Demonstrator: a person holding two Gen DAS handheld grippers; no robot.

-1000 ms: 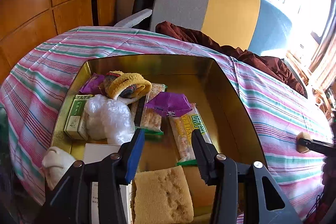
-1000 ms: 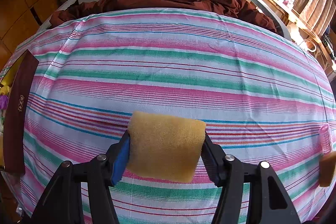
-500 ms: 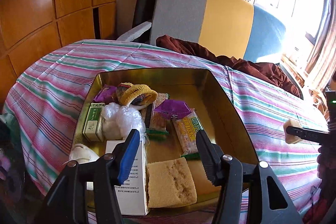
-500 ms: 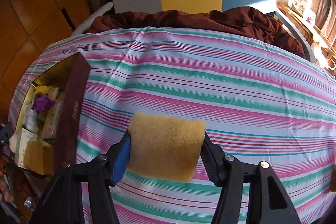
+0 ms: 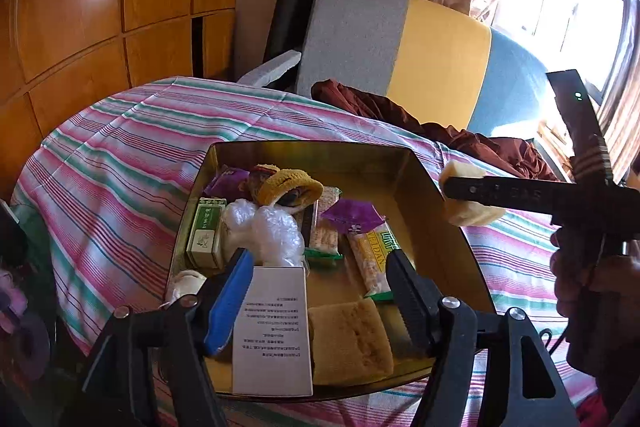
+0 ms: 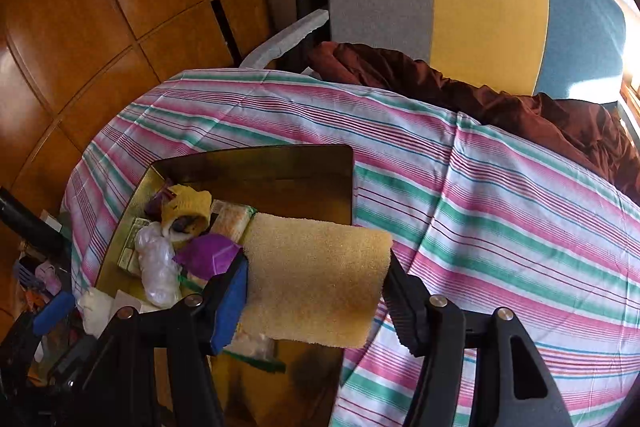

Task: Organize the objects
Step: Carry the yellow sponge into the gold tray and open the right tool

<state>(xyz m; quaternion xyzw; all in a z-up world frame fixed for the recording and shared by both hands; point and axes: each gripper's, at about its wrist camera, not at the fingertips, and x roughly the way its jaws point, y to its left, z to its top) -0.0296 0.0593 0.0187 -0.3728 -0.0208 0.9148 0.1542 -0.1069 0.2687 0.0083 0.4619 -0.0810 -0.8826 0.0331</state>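
Note:
A gold metal tray sits on the striped tablecloth and holds a yellow sponge, a white leaflet box, snack packs, a clear plastic bag, a yellow knit item and a green box. My left gripper is open and empty over the tray's near end. My right gripper is shut on a second yellow sponge and holds it above the tray's right rim; it shows at the right of the left wrist view.
The striped tablecloth covers the table to the right of the tray. A grey, yellow and blue chair back with a dark red cloth stands behind the table. Wooden panels are on the left.
My right gripper has carried its sponge left across the cloth to the tray's right rim. My left gripper has drawn back and up from the tray, still open.

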